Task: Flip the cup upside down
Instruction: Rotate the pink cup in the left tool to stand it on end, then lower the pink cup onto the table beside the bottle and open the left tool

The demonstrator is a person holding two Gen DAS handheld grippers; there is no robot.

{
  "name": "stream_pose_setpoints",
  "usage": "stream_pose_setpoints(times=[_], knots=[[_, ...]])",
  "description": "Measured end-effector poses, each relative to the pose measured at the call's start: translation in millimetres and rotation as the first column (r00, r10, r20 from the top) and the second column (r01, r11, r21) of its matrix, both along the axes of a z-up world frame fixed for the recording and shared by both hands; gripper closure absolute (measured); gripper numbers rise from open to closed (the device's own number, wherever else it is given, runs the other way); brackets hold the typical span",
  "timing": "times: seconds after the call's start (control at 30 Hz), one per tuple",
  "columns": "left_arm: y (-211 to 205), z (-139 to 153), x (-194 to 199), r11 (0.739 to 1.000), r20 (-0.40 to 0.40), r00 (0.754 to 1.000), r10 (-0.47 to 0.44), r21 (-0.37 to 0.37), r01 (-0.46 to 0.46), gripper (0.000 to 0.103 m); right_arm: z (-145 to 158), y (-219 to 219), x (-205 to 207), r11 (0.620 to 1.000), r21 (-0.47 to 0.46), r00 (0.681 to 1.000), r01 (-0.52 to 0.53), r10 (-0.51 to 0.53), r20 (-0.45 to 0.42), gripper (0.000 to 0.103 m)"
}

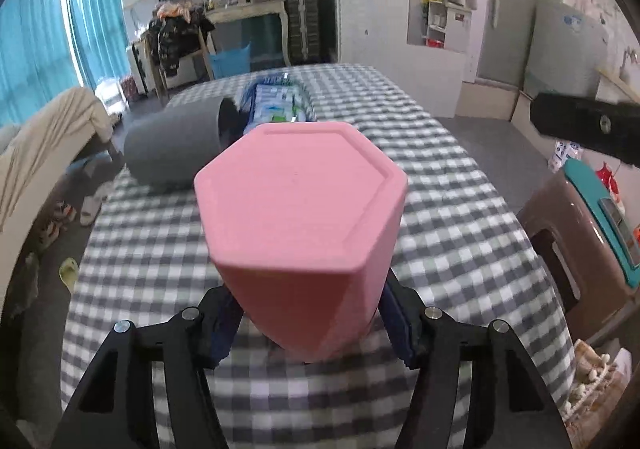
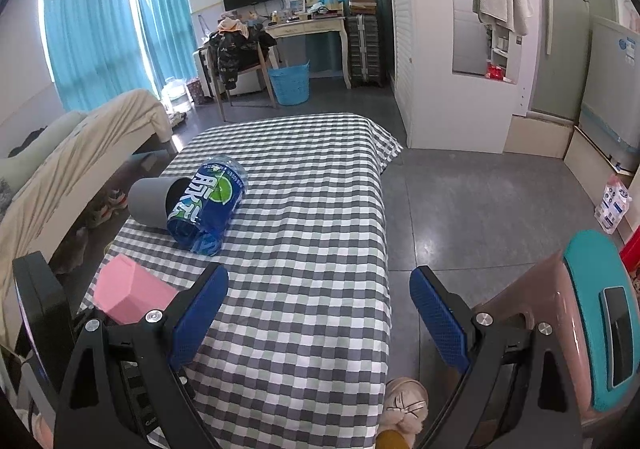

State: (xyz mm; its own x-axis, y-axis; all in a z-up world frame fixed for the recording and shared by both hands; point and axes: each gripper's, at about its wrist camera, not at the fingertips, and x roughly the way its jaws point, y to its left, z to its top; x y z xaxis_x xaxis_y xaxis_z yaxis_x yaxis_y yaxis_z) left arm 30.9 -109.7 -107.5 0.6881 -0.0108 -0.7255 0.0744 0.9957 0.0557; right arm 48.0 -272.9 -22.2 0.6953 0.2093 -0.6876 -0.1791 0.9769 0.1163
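My left gripper is shut on a pink hexagonal cup, its flat base turned toward the camera, held above the checkered table. The cup also shows in the right wrist view at the lower left, tilted, with the left gripper behind it. My right gripper is open and empty, over the table's right edge and the floor.
A grey cup lies on its side at the table's far left, a blue bottle lying against its mouth. A brown stool with a teal top stands right of the table. A bed is on the left.
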Motion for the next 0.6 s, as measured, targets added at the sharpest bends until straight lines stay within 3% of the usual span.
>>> stream_pose_setpoints(times=[0.1,0.23,0.4,0.47,0.53,0.6], knots=[[-5.3,2.0,11.8,1.0,0.028,1.0,-0.005,0.01,0.005,0.04,-2.8,-0.1,2.5,1.0,-0.005,1.0,0.005,-0.005,-0.009,0.011],[-4.9,-9.1,25.6,1.0,-0.011,1.0,0.01,0.015,-0.009,0.04,-4.9,-2.7,4.3,1.0,-0.011,1.0,0.016,-0.016,-0.015,0.011],[-5.5,-10.5,21.8,1.0,-0.001,1.0,0.001,0.02,-0.001,0.04,-7.6,-5.3,6.8,1.0,-0.01,0.999,0.025,-0.025,-0.021,0.011],[-4.1,-10.5,19.7,1.0,-0.001,1.0,-0.007,0.012,0.007,0.035,-9.8,-4.9,8.1,1.0,-0.012,0.999,0.024,-0.024,-0.028,0.011],[-2.7,-9.3,16.3,1.0,0.008,1.0,-0.005,-0.014,0.005,0.015,-10.1,-5.0,7.3,1.0,-0.012,0.999,0.021,-0.021,-0.028,0.011],[2.4,-1.4,11.1,0.999,0.051,0.999,0.005,-0.053,-0.003,0.014,-9.4,-6.9,6.1,1.0,-0.011,0.999,0.024,-0.025,-0.022,0.011]])
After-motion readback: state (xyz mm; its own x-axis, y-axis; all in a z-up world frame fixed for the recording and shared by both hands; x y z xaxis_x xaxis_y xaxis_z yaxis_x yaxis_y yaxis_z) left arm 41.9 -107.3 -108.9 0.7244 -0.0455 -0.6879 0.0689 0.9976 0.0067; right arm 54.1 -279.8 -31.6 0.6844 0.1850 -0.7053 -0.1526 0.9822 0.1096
